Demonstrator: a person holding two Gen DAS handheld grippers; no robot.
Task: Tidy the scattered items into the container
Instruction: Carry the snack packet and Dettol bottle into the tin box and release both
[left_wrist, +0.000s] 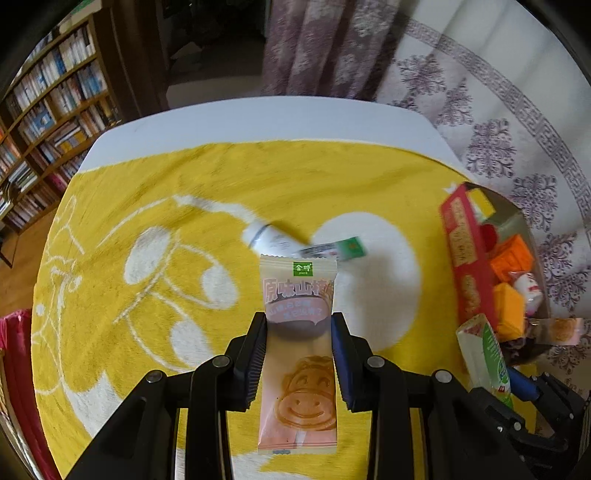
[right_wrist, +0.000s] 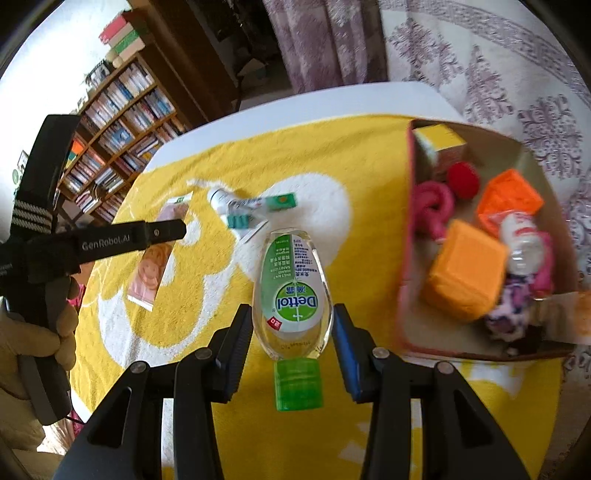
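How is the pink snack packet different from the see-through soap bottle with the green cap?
The pink snack packet is flat, soft and opaque; the clear Dettol bottle is rounded, hard and see-through. The left gripper holds the packet; the right gripper holds the bottle. Both are held above the yellow towel.

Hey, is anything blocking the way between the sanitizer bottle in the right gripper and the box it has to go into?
Nothing visible does. The right gripper holds the sanitizer bottle above the yellow towel, and only bare towel lies between it and the box. The box's near wall must be cleared.
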